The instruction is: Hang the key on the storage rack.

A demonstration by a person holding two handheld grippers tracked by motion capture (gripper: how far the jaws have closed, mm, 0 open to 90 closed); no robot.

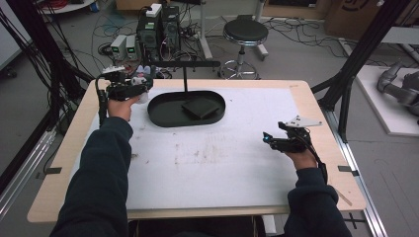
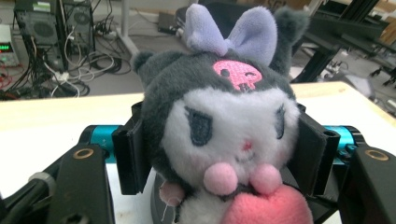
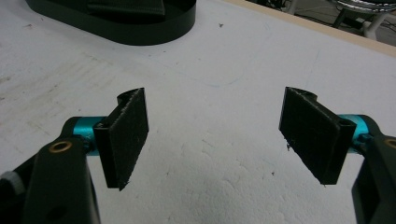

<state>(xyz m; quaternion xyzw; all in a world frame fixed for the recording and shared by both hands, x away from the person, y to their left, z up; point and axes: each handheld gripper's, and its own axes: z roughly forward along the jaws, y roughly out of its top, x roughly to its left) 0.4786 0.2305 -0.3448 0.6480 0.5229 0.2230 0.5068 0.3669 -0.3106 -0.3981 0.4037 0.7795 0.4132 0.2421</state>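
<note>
My left gripper (image 1: 140, 88) is shut on a small plush toy (image 2: 224, 121), grey and white with a lilac bow, a pink skull mark and a pink heart at its front. The black pads (image 2: 133, 158) press its head from both sides. In the high view the toy (image 1: 143, 80) hangs at the table's far left, just left of a black oval tray (image 1: 163, 118). My right gripper (image 1: 268, 138) rests low over the white mat at the right, pointing left. Its jaws (image 3: 217, 135) stand wide open with nothing between them.
The tray (image 3: 140, 32) holds a dark square pad (image 1: 200, 107), and a thin black T-shaped stand (image 1: 185, 74) rises behind it. A white mat (image 1: 212, 158) covers the wooden table. Beyond the far edge are a stool (image 1: 244, 34), computers and cables on the floor.
</note>
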